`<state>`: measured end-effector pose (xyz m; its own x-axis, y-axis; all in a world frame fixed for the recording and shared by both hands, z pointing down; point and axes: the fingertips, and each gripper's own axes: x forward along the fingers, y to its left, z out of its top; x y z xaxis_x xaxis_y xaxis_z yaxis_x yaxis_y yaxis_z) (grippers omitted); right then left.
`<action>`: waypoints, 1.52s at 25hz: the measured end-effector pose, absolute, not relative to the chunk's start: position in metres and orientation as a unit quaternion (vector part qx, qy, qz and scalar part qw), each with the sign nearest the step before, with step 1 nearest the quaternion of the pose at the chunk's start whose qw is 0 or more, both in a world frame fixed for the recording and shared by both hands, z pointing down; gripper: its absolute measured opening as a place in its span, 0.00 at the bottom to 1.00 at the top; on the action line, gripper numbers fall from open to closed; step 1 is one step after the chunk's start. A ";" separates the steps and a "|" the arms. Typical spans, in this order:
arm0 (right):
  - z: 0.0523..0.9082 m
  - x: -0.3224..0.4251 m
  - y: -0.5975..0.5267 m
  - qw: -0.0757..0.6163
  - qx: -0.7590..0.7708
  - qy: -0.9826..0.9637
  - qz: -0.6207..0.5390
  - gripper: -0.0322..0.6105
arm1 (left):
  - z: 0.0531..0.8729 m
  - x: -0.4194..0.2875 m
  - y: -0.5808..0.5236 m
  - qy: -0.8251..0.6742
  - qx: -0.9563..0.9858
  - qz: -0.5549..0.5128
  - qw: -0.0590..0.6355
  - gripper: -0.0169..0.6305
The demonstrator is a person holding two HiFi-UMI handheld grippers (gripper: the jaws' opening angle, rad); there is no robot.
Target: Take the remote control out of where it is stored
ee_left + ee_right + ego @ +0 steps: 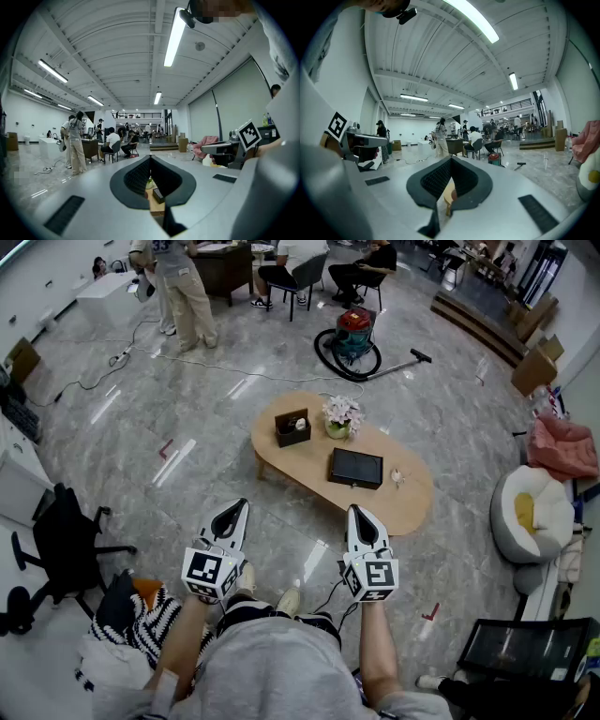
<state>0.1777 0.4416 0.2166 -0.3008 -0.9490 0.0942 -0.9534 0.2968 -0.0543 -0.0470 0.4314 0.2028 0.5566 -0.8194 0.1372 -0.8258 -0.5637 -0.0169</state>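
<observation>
Pale and very small in the head view, the remote control is sitting inside a dark open box, though at this size I cannot tell its shape for sure. The box is standing on a light wooden oval table, near the table's ten o'clock end. Just beside the box, at its three o'clock, a flower pot with pinkish-white flowers is standing upright. A flat black tray is lying at the five o'clock of the pot, apart from it and nearer to the person. Both grippers are staying well apart from the table, at its six o'clock side, and are pointing toward it. The left gripper is being held at the seven o'clock of the tray; in the left gripper view its jaws are meeting at the tips, clenched on nothing. The right gripper is hanging directly at the six o'clock of the tray, and the right gripper view is showing its jaws pressed together too, with nothing between them. Beyond the table, at twelve o'clock, a red and teal vacuum cleaner is resting on the grey marble floor. Several people are standing and sitting further away, toward eleven o'clock. A black office chair is standing at the person's nine o'clock.
</observation>
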 end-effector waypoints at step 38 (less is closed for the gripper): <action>0.239 0.176 0.297 0.014 0.592 -0.802 0.080 0.05 | 0.215 -0.026 0.282 -0.447 0.891 0.076 0.034 0.04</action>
